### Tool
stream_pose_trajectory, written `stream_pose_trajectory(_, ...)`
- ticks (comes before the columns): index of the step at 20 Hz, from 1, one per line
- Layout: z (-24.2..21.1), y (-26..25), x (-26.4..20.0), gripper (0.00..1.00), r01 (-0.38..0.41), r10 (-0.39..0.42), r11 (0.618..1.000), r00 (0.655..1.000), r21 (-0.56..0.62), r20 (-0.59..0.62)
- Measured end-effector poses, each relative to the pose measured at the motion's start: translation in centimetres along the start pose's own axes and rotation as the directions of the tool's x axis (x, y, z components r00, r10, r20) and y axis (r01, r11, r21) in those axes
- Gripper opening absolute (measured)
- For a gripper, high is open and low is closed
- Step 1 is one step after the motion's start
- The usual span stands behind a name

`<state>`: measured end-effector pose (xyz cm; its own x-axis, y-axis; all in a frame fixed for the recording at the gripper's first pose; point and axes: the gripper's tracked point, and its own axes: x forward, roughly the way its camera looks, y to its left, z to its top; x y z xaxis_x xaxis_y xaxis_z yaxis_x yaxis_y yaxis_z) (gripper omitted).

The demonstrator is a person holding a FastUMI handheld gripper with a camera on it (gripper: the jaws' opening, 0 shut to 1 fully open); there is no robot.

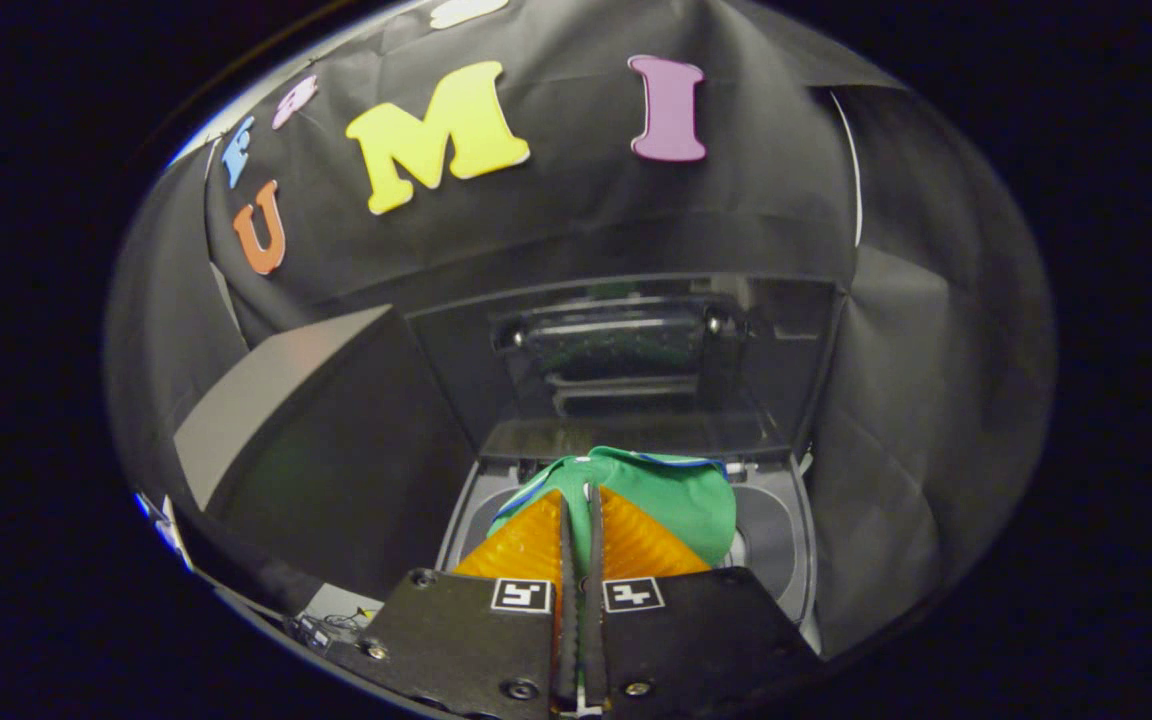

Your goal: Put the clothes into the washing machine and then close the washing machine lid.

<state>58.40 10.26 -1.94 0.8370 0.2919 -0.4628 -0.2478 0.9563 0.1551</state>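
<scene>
My gripper (pixel 581 495) is shut on a green cloth (pixel 681 492) with a blue trim, pinched between both fingers (pixel 636 545). The cloth bunches just ahead of the fingertips and hangs over the round opening of the washing machine (pixel 774 530). The machine's dark lid (pixel 636 360) stands raised upright beyond the cloth, its glossy underside facing me. The drum below is mostly hidden by the cloth and the fingers.
A grey slanted box-like panel (pixel 286 400) rises to the left of the machine. Black booth cloth hangs behind and to the right (pixel 896 420). Small wires and bits (pixel 331 625) lie low at the left.
</scene>
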Motion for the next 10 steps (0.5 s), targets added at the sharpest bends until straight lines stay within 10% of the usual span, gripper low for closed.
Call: stream_pose_trajectory(10, -6.9, -3.4, 8.9, 0.06, 0.121, -0.101, 0.988, 0.977, 0.096, -0.186)
